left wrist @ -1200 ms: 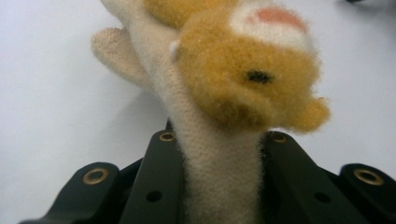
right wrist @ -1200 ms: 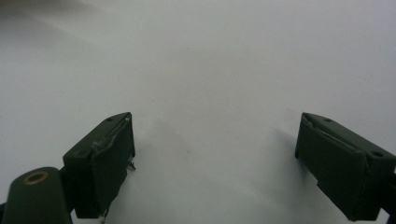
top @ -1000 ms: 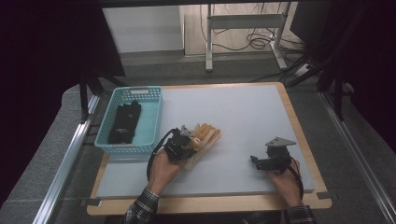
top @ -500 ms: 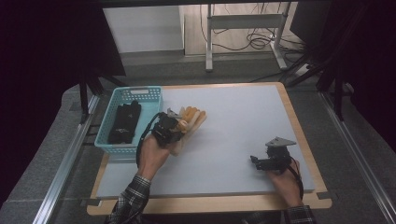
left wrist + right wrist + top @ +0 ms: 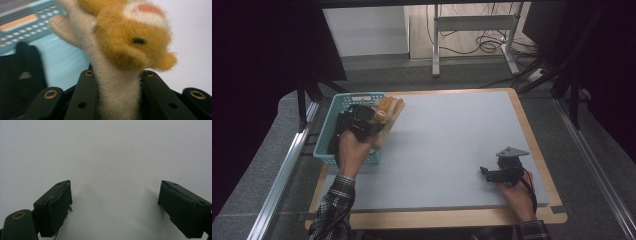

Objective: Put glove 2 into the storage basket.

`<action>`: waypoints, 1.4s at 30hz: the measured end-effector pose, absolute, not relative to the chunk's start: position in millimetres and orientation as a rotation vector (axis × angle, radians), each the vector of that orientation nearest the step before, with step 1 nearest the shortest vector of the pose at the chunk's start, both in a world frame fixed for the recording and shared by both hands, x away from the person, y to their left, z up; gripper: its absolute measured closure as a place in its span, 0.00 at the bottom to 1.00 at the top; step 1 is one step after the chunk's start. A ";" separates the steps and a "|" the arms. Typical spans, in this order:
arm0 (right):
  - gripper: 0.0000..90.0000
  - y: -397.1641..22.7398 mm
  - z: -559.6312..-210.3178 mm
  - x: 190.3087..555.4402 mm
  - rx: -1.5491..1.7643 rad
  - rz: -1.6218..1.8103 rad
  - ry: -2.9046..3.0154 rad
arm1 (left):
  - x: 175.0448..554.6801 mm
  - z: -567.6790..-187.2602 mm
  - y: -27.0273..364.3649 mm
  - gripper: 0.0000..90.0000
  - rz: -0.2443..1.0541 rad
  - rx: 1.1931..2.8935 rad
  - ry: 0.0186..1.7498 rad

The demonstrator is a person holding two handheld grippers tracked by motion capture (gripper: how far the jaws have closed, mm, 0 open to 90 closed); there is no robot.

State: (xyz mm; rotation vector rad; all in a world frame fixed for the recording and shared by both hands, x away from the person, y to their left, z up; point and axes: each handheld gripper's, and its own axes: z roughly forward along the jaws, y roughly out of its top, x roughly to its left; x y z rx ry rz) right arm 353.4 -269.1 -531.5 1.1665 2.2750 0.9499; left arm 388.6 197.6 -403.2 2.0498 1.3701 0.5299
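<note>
Plush toy held at basket edge

Left gripper (image 5: 371, 125) is clamped on a tan and orange plush toy (image 5: 387, 112), held over the right rim of a turquoise basket (image 5: 324, 137) at the left side of the grey surface (image 5: 452, 135). From the high view, the toy's orange limbs point up and away past the basket's rim, and dark items (image 5: 343, 125) lie inside the basket. From the left gripper view, the fingers (image 5: 85, 97) press on the toy's pale lower part (image 5: 117, 97) from both sides; its orange head, with a dark eye and pink patch, sits above them, with the basket's perforated wall (image 5: 27, 25) behind. Right gripper (image 5: 492, 174) rests near the surface's right front corner, well apart from the toy. From the right gripper view, its fingers (image 5: 56, 207) stand wide apart with nothing between them, over bare surface.
</note>
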 end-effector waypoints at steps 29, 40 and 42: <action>0.13 -268.9 -531.5 353.2 1.161 0.952 2.277 | 466.3 -482.1 246.6 0.83 0.407 2.047 1.734; 0.13 -268.9 -531.6 353.2 1.158 0.952 2.279 | 479.9 -491.4 237.6 0.32 0.338 2.093 1.724; 0.13 -268.8 -531.6 353.2 1.159 0.952 2.279 | 477.1 -485.7 241.5 0.20 0.356 2.105 1.725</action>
